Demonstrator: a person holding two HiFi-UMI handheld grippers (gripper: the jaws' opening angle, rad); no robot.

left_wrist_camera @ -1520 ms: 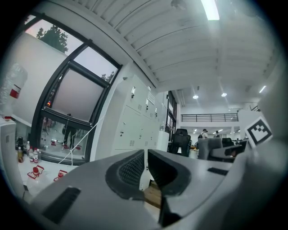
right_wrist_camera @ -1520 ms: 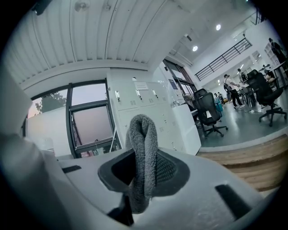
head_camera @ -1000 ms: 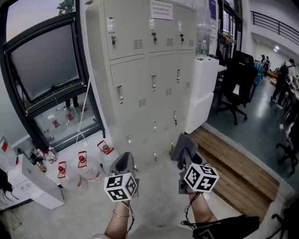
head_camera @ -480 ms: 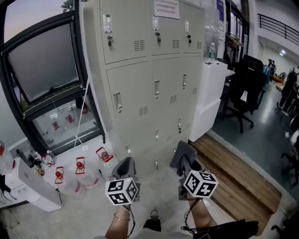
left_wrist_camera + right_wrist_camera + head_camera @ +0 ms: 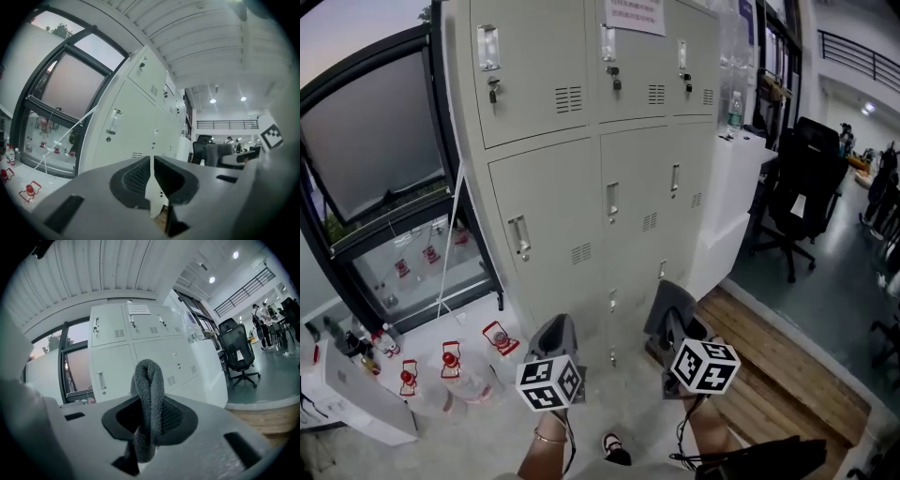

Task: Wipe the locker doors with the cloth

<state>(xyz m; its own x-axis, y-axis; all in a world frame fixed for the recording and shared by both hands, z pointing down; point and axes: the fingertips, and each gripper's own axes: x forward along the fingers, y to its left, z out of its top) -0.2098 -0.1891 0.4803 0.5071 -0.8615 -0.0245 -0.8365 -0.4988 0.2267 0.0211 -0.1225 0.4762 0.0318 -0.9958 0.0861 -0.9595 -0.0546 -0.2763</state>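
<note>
You're facing the lockers (image 5: pixel 581 169), cloth in R gripper, not touching any door.

R gripper (image 5: pixel 672 314), low centre-right, pinches the folded grey cloth (image 5: pixel 666 302), which sticks up past the tips. L gripper (image 5: pixel 555 330), low centre-left, has its jaws nearly together, only a thin slit, nothing in them. Lockers fill upper centre: 3 columns, top and mid rows of 3 doors each fully seen, lower row partly hidden. Bare floor lies btwn grippers and locker base. Wooden platform (image 5: pixel 773 375) edge runs lower right, white cabinet (image 5: pixel 722 206) against the lockers' right side, window frame (image 5: pixel 473 234) at left. Paper notice (image 5: pixel 633 14) is on the top mid door, print too small to read. 3 red-topped jugs (image 5: pixel 450 361) lower left.
</note>
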